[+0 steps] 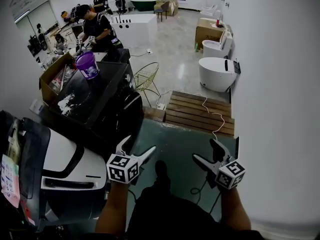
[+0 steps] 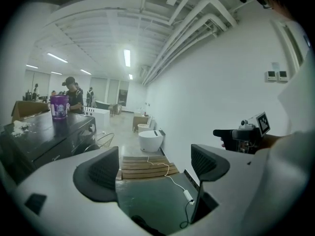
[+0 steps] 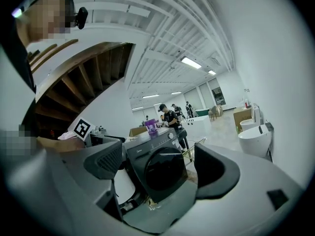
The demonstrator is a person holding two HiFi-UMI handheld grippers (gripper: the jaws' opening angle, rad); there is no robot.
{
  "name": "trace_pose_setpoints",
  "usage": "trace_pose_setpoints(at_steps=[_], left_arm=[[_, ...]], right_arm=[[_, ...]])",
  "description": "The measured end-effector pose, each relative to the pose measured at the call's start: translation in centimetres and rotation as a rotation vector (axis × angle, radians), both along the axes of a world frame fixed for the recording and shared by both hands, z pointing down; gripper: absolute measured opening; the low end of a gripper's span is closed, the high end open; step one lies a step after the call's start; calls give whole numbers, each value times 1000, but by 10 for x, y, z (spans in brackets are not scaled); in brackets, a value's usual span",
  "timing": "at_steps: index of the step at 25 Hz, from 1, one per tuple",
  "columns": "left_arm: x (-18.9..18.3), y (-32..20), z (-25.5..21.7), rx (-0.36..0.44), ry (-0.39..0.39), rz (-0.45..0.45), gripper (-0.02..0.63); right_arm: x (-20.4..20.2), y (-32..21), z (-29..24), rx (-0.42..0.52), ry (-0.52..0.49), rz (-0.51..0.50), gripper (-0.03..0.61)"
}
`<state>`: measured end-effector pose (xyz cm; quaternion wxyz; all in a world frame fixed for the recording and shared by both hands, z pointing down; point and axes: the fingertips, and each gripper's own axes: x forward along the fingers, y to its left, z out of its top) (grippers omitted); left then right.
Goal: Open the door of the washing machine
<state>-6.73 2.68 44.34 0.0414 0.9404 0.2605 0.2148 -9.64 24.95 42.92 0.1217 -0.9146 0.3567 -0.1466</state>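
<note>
Facing door (image 3: 160,175), seemingly shut, right tool (image 1: 206,150) only

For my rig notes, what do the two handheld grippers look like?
Left gripper has whitish jaws, right gripper darker ones. Each carries a white cube with black square markers, and dark ribbed pads line the jaws.

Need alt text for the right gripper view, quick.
A dark front-loading washing machine, its round door shut, stands framed between the open, empty fingers of the right gripper, not yet touched. A purple bucket sits on top; people stand in the bright room behind.
</note>
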Motion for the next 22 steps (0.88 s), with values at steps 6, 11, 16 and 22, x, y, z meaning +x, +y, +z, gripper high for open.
trace_pose_setpoints(at_steps=[6,11,16,22], left_arm=[[90,-14,15,-52,-29,19,479],[172,-51,20,-39,-34,16,477],[232,-94,8,-36,-15,-24,476],[268,-121,22,-35,-46,-96,469]], right_arm=[[91,-24,8,20,-30,-12,449],[184,-75,10,-43,-50,-108,446],[256,-122,-14,-116,3,-194,446],[314,-170,-6,-101,-11,-311,445]])
